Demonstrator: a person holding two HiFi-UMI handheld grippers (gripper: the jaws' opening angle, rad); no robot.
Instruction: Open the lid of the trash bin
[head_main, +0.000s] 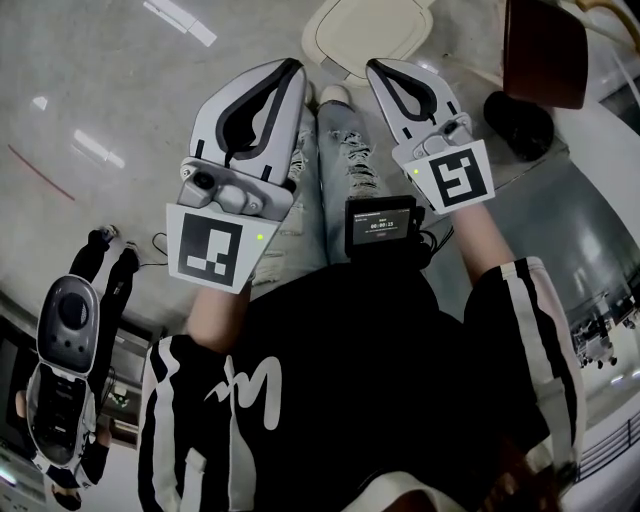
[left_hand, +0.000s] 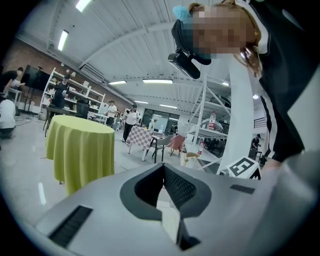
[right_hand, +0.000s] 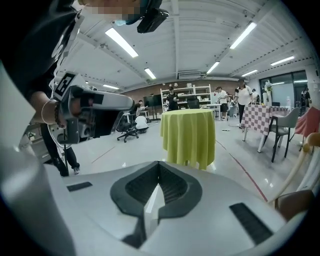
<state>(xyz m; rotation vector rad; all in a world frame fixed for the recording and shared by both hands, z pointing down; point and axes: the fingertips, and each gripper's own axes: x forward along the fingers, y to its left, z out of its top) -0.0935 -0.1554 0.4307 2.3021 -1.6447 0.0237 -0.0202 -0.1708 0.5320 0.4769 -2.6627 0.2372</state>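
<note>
Left grey-and-black two-jaw gripper (head_main: 293, 72): jaws pressed together, nothing between them.
Cream rounded-square plastic trash bin (head_main: 368, 28): on grey floor (head_main: 90, 90), just beyond both gripper tips, lid down.
Right grey-and-black two-jaw gripper (head_main: 377, 70): jaws pressed together, empty.

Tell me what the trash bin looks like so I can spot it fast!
Find the ripped jeans in the middle of the head view and follow them up to the white shoe. The trash bin sits on the floor just past that toe. It is cream-white with rounded corners, unlike the dark brown thing and the black thing to its right.
</note>
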